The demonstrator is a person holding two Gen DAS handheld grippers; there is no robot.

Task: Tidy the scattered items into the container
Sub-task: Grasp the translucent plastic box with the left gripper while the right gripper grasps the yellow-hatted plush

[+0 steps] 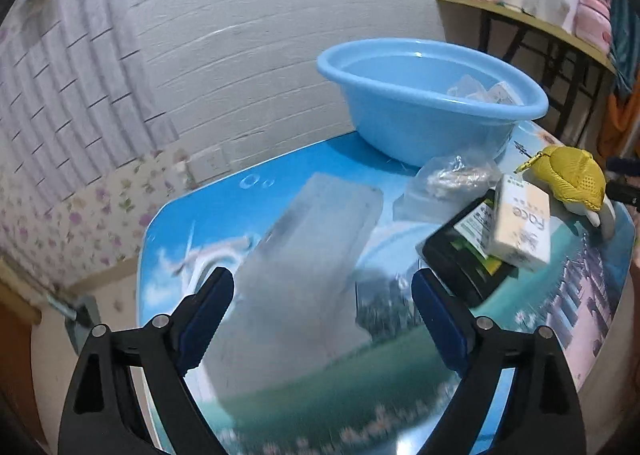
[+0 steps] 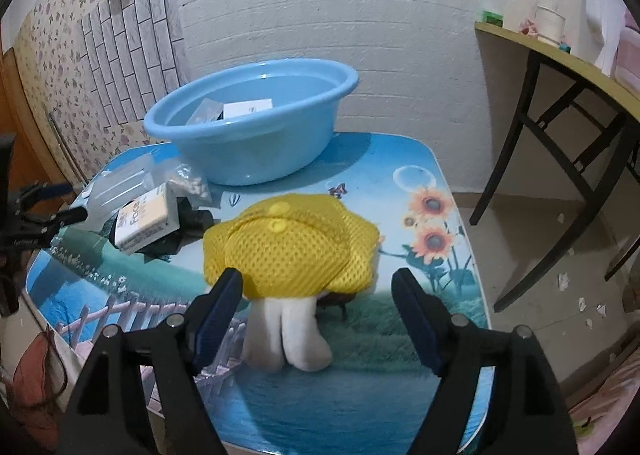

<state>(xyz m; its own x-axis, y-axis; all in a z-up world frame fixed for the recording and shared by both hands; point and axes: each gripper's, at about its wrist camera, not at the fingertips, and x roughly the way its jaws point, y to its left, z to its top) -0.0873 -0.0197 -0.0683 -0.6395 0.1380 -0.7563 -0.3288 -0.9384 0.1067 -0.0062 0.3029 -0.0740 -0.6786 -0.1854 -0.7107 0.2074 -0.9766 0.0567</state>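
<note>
Left wrist view: the left gripper [image 1: 322, 291] is spread wide with nothing clamped, hovering over a clear plastic box [image 1: 308, 239] that lies on the desk [image 1: 400, 355]; the box looks blurred, and whether a finger touches it cannot be told. Beyond the box sits a clear bag [image 1: 452, 179] with something pale inside, just in front of the blue basin [image 1: 428, 95] at the far edge of the desk. Right of the bag, a cream carton [image 1: 520, 221] leans on a black packet [image 1: 460, 255], and a yellow mesh toy [image 1: 572, 179] lies near the desk's right edge. Some clear wrapped items already rest inside the basin.

Right wrist view: the right gripper [image 2: 318, 303] is also released, its fingers on either side of the yellow mesh toy [image 2: 292, 247], whose white legs point toward the camera. The carton [image 2: 146, 225], black packet [image 2: 192, 225], bag [image 2: 188, 181] and clear box [image 2: 120, 183] lie to the left, the basin [image 2: 248, 127] behind them holding a white card and a bag.
</note>
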